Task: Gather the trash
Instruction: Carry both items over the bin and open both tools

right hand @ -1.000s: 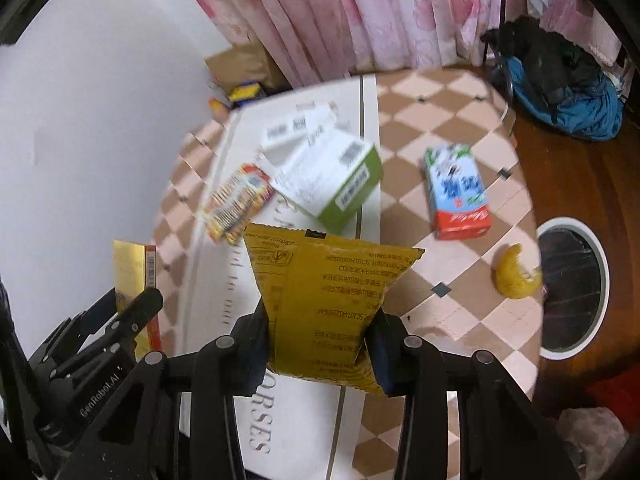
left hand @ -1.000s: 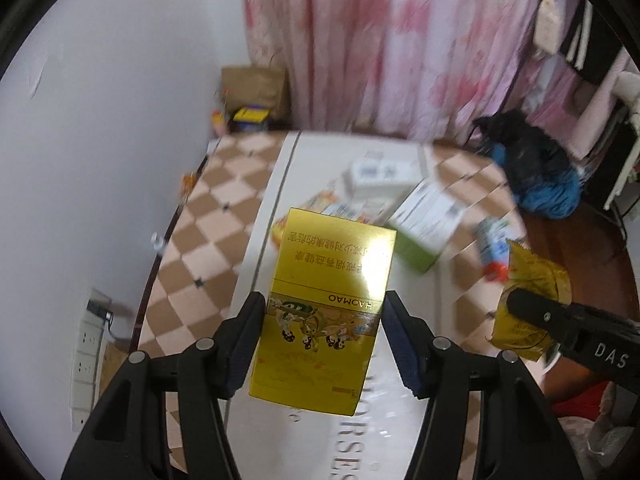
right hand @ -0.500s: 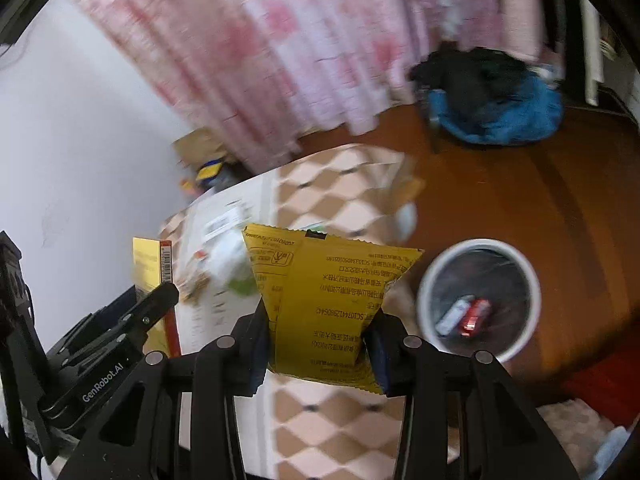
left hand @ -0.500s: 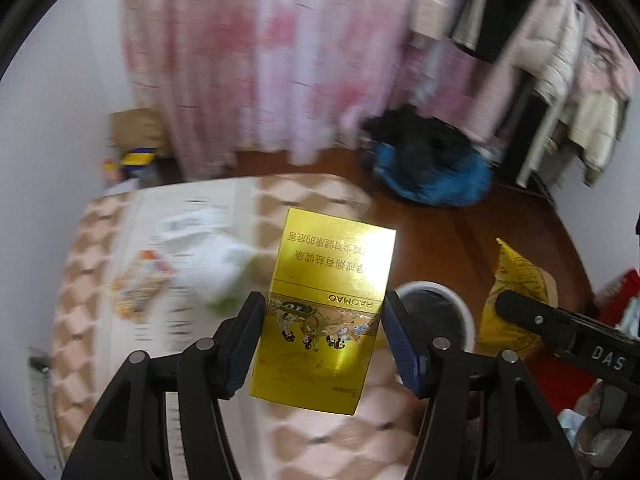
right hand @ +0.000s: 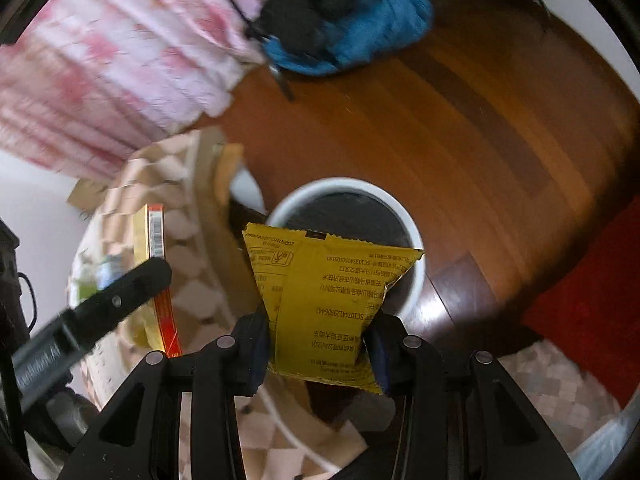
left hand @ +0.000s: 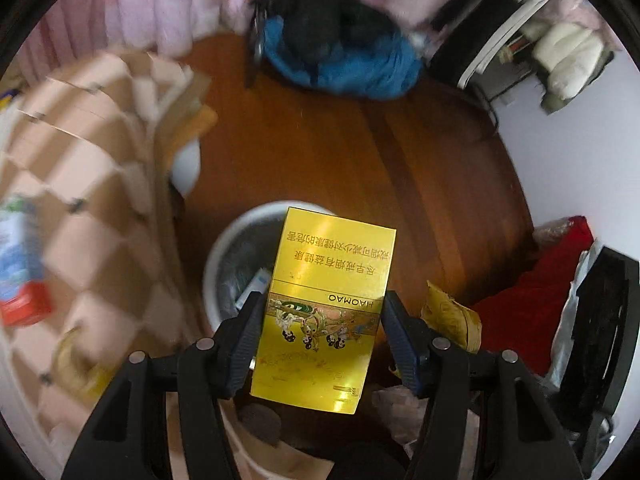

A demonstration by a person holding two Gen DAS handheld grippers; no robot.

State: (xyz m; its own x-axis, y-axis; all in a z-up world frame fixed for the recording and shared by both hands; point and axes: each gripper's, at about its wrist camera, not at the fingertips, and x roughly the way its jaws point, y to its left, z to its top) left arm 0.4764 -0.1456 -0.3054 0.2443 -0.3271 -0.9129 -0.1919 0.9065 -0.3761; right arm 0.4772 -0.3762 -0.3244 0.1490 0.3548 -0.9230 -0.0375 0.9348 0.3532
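Polished wooden floor (right hand: 460,120) of reddish-brown planks filled the middle of both views, with one round white-rimmed trash bin (right hand: 414,236) standing on it, its inside lined dark. One heap of blue and black fabric (left hand: 340,52) lay far across the floor under pink curtains (right hand: 100,72). At the left, a tabletop (left hand: 80,184) covered in a beige checked cloth ran blurred along the edge; one blue-and-red carton (left hand: 18,272) rested on it.

Left claw (left hand: 322,332) clamped one flat, glossy gold box (left hand: 328,308), rectangular and printed with small figures, directly above the bin's near rim. Inside the bin, one small blue-and-white packet (left hand: 254,286) showed beside the box.

Right claw (right hand: 318,336) pinched one crinkled yellow snack bag (right hand: 324,292) with serrated ends, squeezed narrow where the pads met it, hanging over the near side of the bin. That bag's crumpled edge appeared just right of the left claw.
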